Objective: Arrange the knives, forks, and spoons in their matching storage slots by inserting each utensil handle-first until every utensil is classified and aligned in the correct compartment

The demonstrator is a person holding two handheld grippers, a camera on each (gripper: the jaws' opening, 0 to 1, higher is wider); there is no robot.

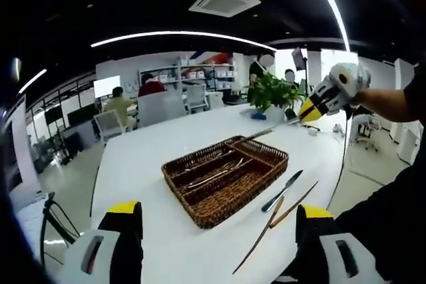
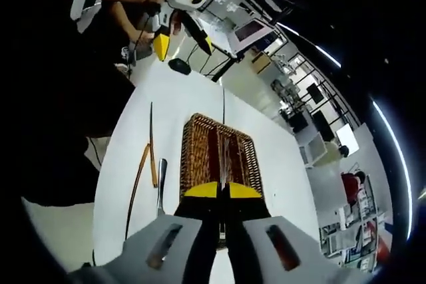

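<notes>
A brown wicker tray (image 1: 200, 212) with long compartments sits on the white table (image 1: 146, 164); several silver utensils lie in its slots. My right gripper (image 2: 223, 189) is shut on a slim utensil (image 2: 223, 131), whose shaft runs forward over the tray (image 2: 193, 157). In the left gripper view that right gripper (image 1: 309, 110) comes in from the upper right, the utensil (image 1: 266, 131) slanting down to the tray's far end. My left gripper (image 1: 218, 212) stands open and empty, back from the tray's near corner. A knife (image 1: 283, 191) and brown chopsticks (image 1: 273, 225) lie beside the tray.
A potted plant (image 1: 273, 92) stands at the table's far end, with chairs and seated people behind it. A small black object (image 2: 178, 66) lies on the table near the left gripper (image 2: 183, 41). The table edge and a hanging cable (image 1: 344, 157) are at the right.
</notes>
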